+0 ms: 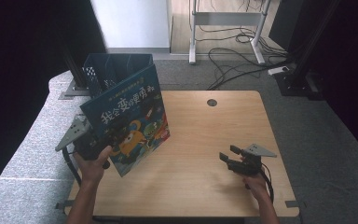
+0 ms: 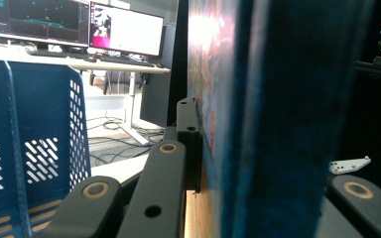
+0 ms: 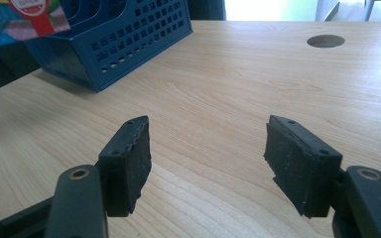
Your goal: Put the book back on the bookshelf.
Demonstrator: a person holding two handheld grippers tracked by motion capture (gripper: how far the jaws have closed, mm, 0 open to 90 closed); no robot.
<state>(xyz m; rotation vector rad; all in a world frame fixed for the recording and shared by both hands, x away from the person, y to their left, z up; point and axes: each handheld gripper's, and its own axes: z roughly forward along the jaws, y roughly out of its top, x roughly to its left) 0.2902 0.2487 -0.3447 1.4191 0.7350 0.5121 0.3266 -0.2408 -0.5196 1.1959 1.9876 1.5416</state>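
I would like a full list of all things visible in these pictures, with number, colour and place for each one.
colourful picture book with blue cover: one, blue with bright drawings, held upright above the table's left side, in front of the file rack.
blue perforated plastic file rack: one, dark blue, far left corner of the table.
light wooden table: one, pale wood, with a round cable hole near its far edge.
computer monitors: two, lit, on a desk in the background of the left gripper view.
cables: several, black, on the floor beyond the table.
left gripper: one, black, shut on the book.
right gripper: one, black, fingers open above the table's right side.
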